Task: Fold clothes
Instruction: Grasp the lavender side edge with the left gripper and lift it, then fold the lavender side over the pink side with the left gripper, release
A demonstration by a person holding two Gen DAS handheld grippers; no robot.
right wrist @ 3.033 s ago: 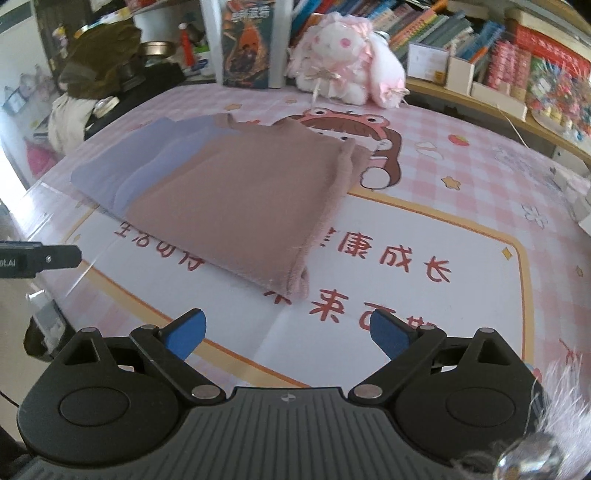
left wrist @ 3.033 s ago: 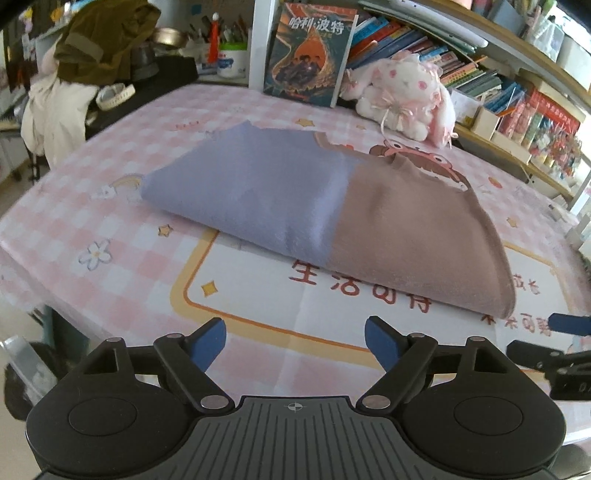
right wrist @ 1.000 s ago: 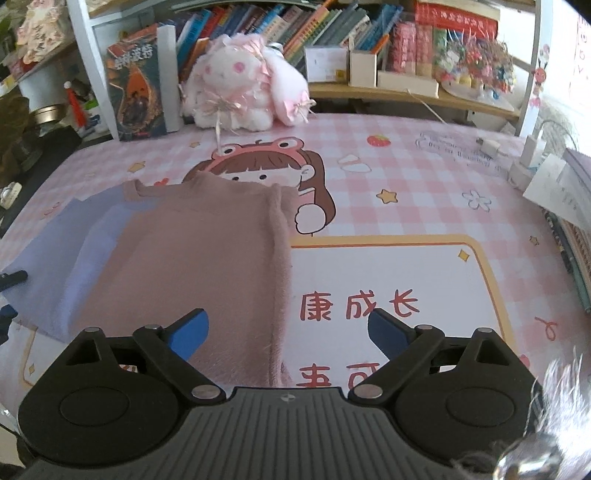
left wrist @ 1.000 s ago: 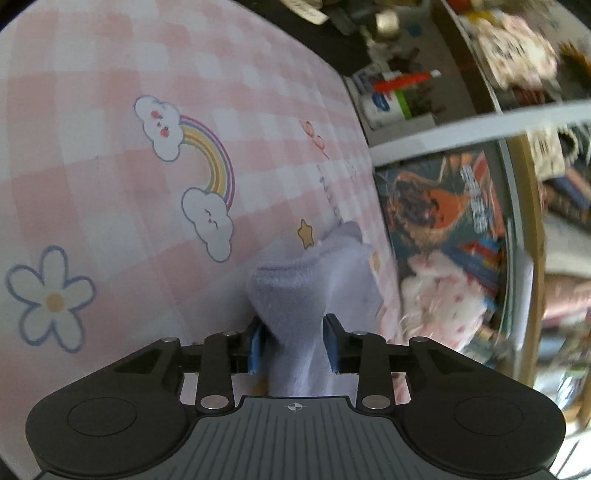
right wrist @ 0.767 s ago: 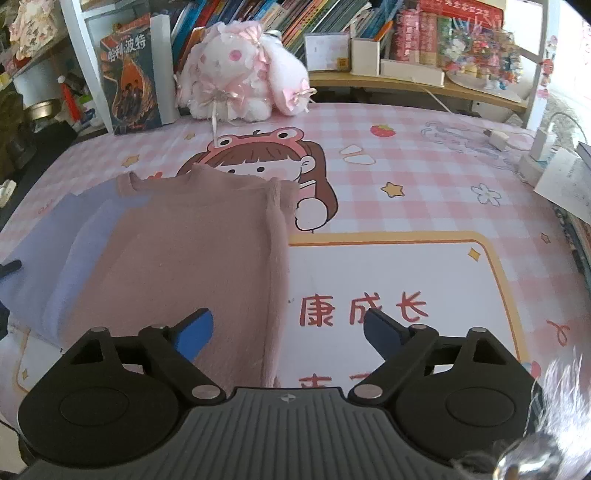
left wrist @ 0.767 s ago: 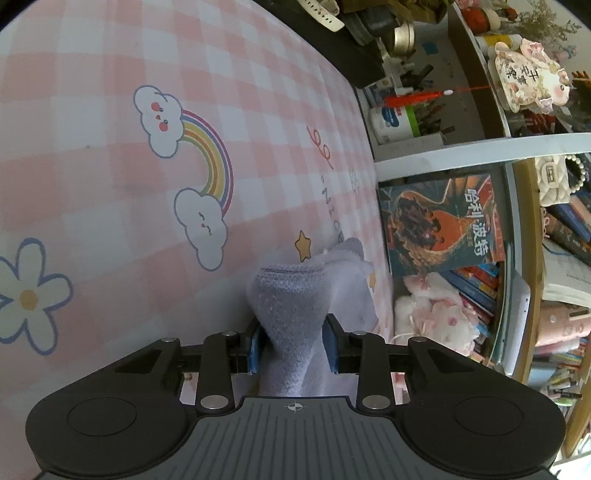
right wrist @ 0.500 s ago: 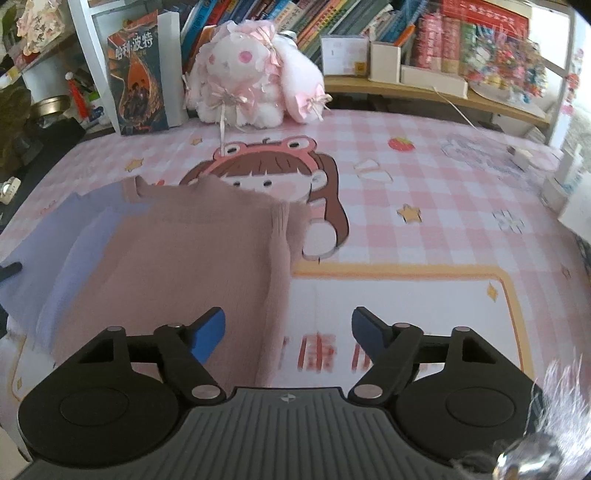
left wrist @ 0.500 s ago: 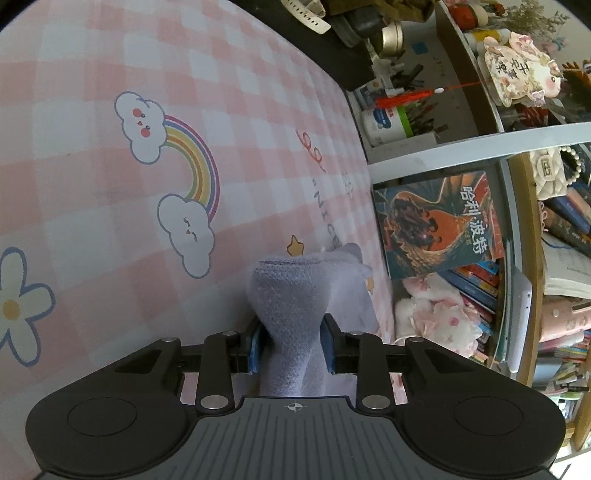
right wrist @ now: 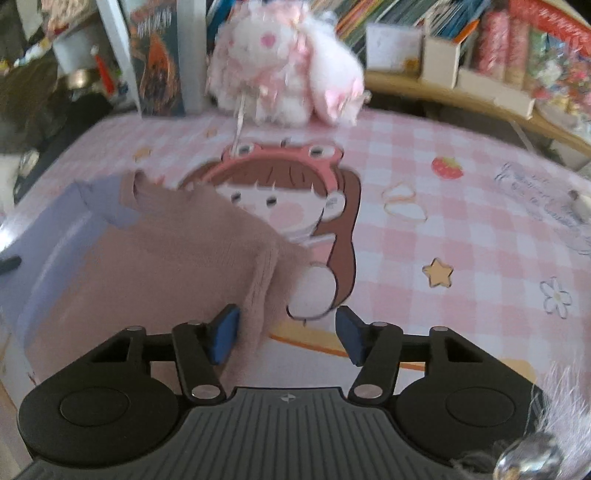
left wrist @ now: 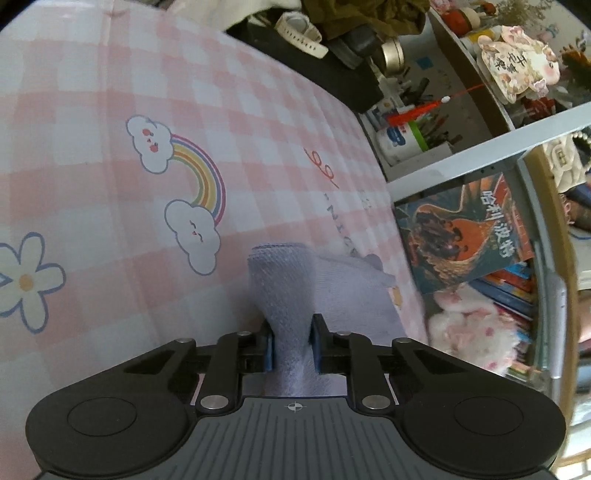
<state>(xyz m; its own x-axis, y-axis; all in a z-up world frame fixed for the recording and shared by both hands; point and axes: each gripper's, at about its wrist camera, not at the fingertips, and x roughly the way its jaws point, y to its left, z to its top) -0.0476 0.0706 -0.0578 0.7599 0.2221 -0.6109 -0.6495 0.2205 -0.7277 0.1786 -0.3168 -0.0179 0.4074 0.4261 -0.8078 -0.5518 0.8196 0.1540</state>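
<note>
A folded garment, lavender at one end and dusty pink-brown at the other, lies on the pink checked table mat (left wrist: 92, 192). My left gripper (left wrist: 291, 345) is shut on the lavender end (left wrist: 288, 291), which bunches up between the blue pads. In the right wrist view the garment (right wrist: 147, 258) covers the left half of the mat (right wrist: 461, 240). My right gripper (right wrist: 286, 336) is open, and the ribbed pink-brown hem (right wrist: 262, 291) lies between its fingers, close to the left one.
A white and pink plush rabbit (right wrist: 284, 62) and an upright book (right wrist: 157, 59) stand at the back of the table. A shelf (right wrist: 480, 96) with boxes and books runs along the right. Dark clutter and clothes (left wrist: 351, 22) sit beyond the far left corner.
My right gripper moved forward and left to the pink-brown hem, its jaws narrowing around it. My left gripper stays shut on the lavender end and shifted slightly.
</note>
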